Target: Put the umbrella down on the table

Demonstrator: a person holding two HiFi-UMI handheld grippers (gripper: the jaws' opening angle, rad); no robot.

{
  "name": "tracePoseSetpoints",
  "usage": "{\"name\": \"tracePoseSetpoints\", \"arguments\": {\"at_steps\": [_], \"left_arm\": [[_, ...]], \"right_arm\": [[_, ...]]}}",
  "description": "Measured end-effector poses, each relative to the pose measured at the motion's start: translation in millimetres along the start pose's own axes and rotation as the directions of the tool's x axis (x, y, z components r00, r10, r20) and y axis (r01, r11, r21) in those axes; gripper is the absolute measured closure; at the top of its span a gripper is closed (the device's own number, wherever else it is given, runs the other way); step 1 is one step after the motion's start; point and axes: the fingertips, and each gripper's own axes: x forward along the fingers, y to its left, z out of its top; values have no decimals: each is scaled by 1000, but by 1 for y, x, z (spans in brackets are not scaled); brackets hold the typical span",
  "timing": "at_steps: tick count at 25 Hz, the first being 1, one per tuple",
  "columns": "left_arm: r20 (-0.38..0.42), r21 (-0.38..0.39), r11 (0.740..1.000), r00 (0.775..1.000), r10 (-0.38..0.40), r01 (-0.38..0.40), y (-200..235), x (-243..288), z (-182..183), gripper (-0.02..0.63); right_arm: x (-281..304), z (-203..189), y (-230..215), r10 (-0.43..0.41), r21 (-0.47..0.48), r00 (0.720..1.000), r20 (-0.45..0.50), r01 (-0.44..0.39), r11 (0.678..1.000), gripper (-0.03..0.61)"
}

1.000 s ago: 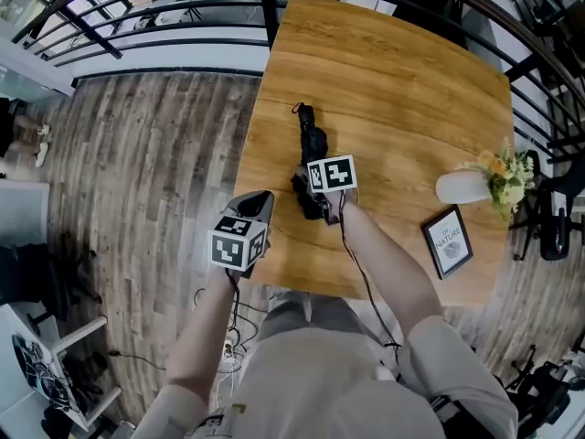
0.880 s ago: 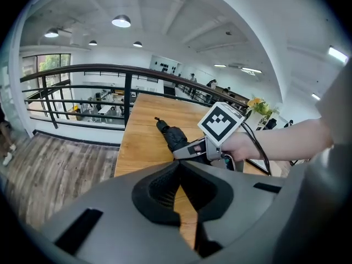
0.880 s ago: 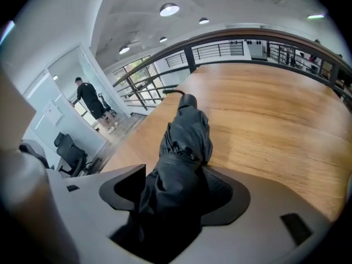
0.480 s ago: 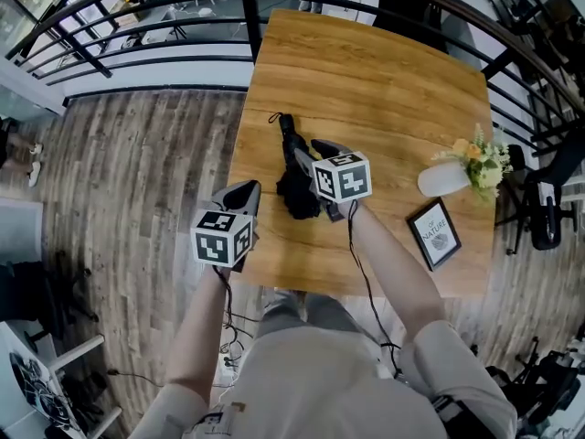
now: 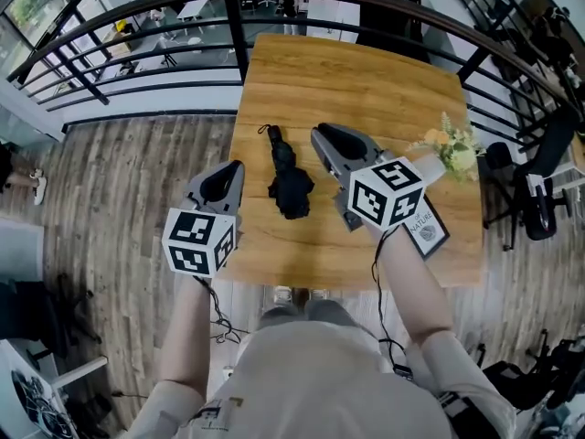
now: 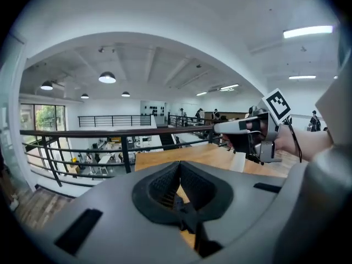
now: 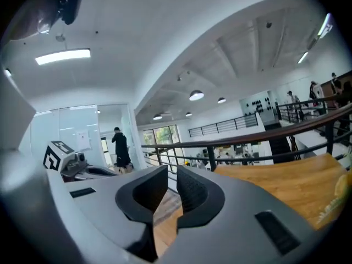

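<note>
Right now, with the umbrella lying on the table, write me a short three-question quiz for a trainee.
1. True or false: the umbrella lies on the table, clear of both grippers.
2. On which side of the umbrella are the flowers? A) the person's left B) the person's right
3. Fill in: between the left gripper's jaws there is ____.
Key: 1 true. 2 B. 3 nothing; its jaws are together. The right gripper, jaws closing, is empty too.

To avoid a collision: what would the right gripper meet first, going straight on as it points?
Probably the black railing beyond the far corner of the table: the right gripper, jaws closing on nothing, is held above the wood. Depth is unclear.
</note>
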Motion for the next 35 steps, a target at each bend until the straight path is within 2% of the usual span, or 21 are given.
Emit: {"name": "tracePoseSetpoints", "arguments": {"at_steps": [9,17,21,24,30,33,35], "left_arm": [[166,115,993,985,-50,31,-45,-60,72,597],[248,195,981,967,-65,15,-74,-101,99,597],[256,226,974,965,-51,-9,-82,-118,97,597],[254,221,975,966,-54,-3,-88,-126,95,597],[255,210,978,964,-69,14,-106,-150,93,597],[219,196,980,973,-68,24,-113,-152,89,597],[224,203,979,972,-65,19,-112,-150,87,597]], "right_arm": [[-94,74,64,18,-177,986,169,13,984,531],[-147,88,94,15,-232,973,230,39,972,545],[-169,88,107,6,-243,968,253,58,968,551],[-184,86,111,-2,-236,966,257,64,970,551],[-193,68,118,-18,-236,976,217,70,969,551],[-193,64,118,-19,-229,979,202,66,971,551],[-192,61,118,-20,-231,981,195,66,971,551]]}}
